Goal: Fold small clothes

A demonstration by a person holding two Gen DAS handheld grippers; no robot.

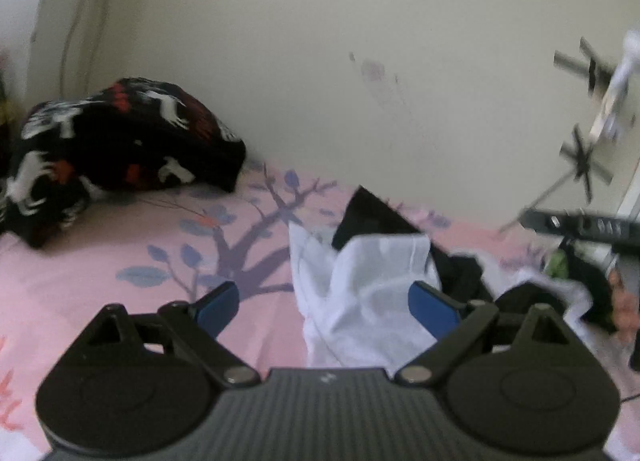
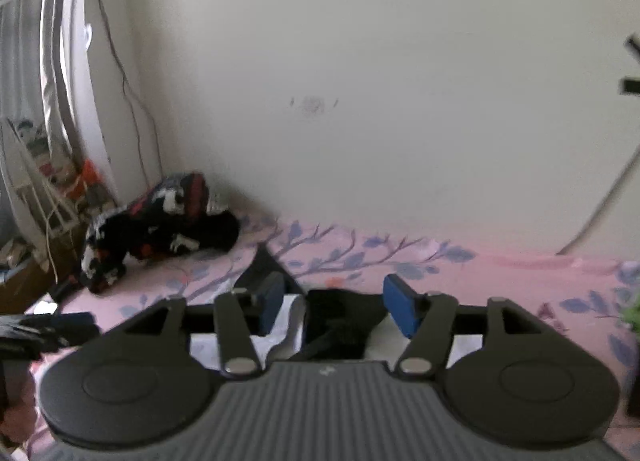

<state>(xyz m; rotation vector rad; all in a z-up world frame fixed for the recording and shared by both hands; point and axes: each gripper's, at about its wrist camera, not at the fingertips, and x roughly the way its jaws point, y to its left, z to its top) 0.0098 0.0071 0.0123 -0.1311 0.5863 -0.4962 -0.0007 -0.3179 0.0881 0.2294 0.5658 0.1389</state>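
Nearest the left wrist camera, my left fingers (image 1: 326,311) stood wide apart with nothing pressed between the blue pads. White cloth (image 1: 360,301) lay directly under and ahead of them, rumpled on the bed sheet (image 1: 100,261), with a black garment (image 1: 370,217) poking up behind it. More black and white clothing trailed off to the right of that pile, blurred. My right fingers (image 2: 336,309) were also parted, with no cloth clamped; a black garment (image 2: 340,317) lay on the bed below the gap between the pads, and white cloth (image 2: 288,321) lay beside it on the left. Whether either pad touched the fabric could not be determined. The bed sheet was pink with a purple tree print. A dark patterned blanket (image 1: 112,149) sat bundled in the far left corner of the bed, against the wall (image 1: 360,41), well apart from the clothes. At the left edge of the right wrist view, a white rack (image 2: 44,197) held assorted items too blurred to identify.
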